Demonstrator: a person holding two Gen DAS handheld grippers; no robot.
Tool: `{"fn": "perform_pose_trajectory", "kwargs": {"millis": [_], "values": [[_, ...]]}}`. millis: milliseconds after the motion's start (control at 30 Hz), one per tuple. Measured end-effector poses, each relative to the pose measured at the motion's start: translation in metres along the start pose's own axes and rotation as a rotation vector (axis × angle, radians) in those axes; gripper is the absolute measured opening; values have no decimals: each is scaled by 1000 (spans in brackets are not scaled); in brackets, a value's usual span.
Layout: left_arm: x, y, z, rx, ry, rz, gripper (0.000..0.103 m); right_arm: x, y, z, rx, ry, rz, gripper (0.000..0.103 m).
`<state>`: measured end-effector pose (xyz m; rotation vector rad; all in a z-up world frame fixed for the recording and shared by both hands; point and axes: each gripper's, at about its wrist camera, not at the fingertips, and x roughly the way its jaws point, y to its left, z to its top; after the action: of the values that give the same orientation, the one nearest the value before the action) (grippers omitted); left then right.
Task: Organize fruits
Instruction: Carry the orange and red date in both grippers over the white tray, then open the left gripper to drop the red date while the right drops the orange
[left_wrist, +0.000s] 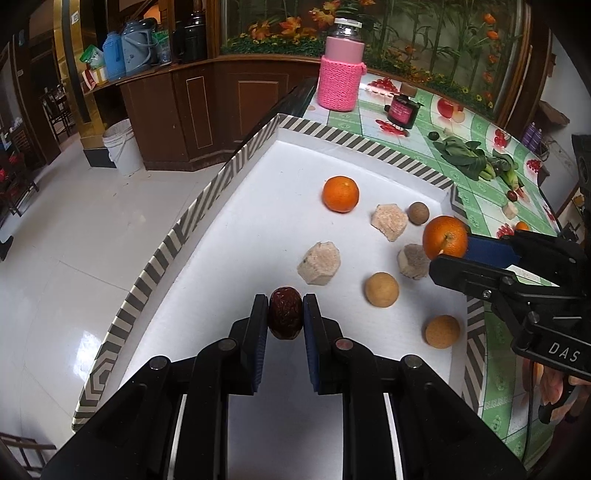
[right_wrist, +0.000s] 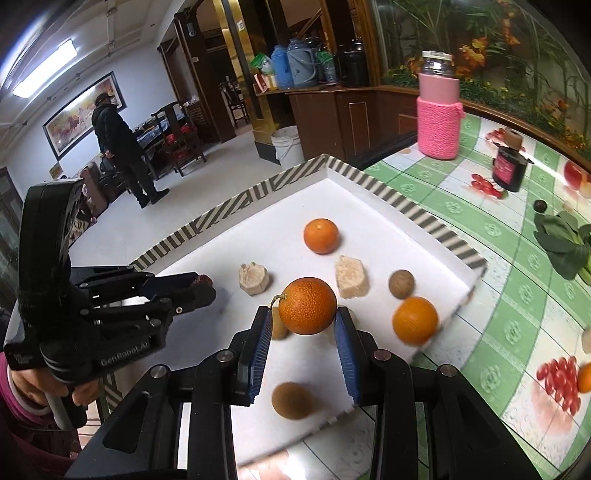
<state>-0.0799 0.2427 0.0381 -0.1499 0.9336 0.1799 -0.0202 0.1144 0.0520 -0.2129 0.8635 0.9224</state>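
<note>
Over white tray (left_wrist: 258, 206), left gripper (left_wrist: 285, 314) pinching red date (left_wrist: 285, 312), right gripper (right_wrist: 303, 326) clamping orange (right_wrist: 307, 305), another orange (left_wrist: 340, 194) farther back among tan chunks.

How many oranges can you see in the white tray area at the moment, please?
3: one orange lies toward the tray's far side, one is held in the right gripper, and one sits by the tray's right edge. Others may be hidden.
</note>
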Motion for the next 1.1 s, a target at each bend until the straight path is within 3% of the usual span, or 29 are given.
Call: {"fn": "perform_pose_trajectory", "kwargs": {"millis": [1033, 1100], "values": [[18, -6, 3, 12, 59, 26, 16, 64, 4, 23, -30, 106, -36, 35], [19, -7, 3, 12, 59, 28, 16, 65, 4, 22, -33, 100, -43, 39]]}}
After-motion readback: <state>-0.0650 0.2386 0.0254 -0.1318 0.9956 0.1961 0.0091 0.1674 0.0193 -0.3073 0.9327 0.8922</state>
